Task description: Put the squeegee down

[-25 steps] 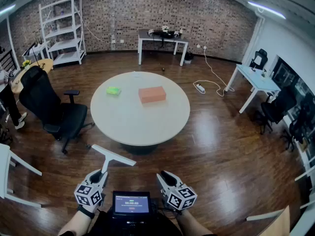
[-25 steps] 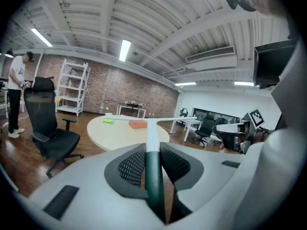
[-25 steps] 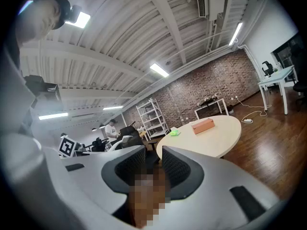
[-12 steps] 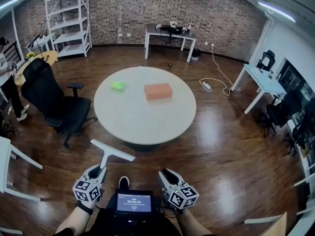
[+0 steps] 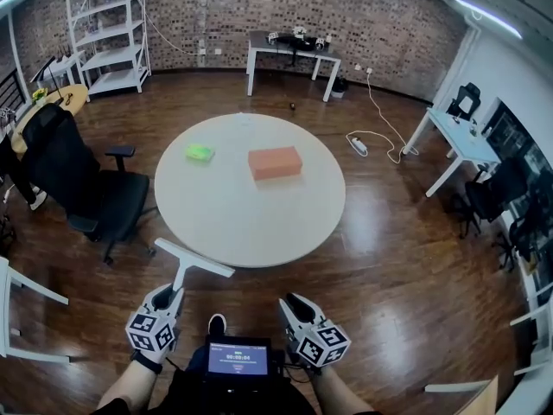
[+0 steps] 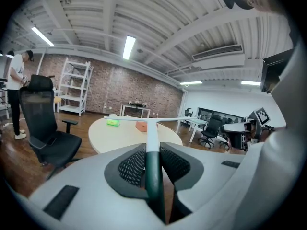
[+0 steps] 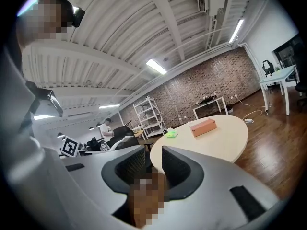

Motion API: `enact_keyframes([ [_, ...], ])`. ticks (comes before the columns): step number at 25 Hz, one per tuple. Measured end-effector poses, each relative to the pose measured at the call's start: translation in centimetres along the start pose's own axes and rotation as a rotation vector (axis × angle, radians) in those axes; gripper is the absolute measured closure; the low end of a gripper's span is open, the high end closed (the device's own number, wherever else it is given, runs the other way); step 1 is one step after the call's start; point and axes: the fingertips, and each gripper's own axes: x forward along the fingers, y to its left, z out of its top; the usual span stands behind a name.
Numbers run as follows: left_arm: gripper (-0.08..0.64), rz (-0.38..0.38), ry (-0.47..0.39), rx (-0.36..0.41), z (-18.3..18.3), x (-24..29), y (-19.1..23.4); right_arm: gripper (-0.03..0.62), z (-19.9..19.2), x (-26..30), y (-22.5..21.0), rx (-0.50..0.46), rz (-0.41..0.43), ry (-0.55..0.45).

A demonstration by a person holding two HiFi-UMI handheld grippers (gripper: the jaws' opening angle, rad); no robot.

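The person has stepped closer over the last second. The round white table point(image 5: 251, 223) now fills more of the head view at 12 o'clock, and a dark shoe tip point(image 5: 217, 322) shows between the grippers. The grip has not changed. The left gripper point(image 5: 172, 296) is clamped on the dark green handle of the white T-shaped squeegee point(image 5: 192, 259), whose blade sticks out towards 12 o'clock, in the air just short of the table's near edge. In the left gripper view both pads press the handle point(image 6: 153, 166). The right gripper point(image 5: 289, 305) holds nothing, its jaws a little apart. A salmon-pink rectangular block point(image 5: 275, 162) and a small green object point(image 5: 199, 153) lie at the tabletop's 12 and 10 o'clock, so the near half looks free. I judge the put-down not yet begun, only the approach.
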Motion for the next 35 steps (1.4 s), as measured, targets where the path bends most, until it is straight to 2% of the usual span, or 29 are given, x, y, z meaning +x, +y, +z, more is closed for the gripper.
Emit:
enact_keyframes([
  [13,0.463,-0.009,0.029,-0.019,4.8,10.7,10.2,0.463,5.1,14.1,-2.1,-0.031,-0.009,0.008],
  [18,0.463,-0.044,0.057,-0.049,5.7,15.5,13.7,0.462,6.4,18.8,-2.8,-0.020,-0.023,0.008],
  [23,0.463,-0.068,0.106,0.048,5.2,20.8,16.6,0.462,7.4,22.8,-2.9,-0.004,-0.034,0.011],
  [35,0.463,-0.072,0.175,0.133,5.3,32.2,22.0,0.462,7.8,27.8,-4.4,-0.007,-0.052,0.025],
])
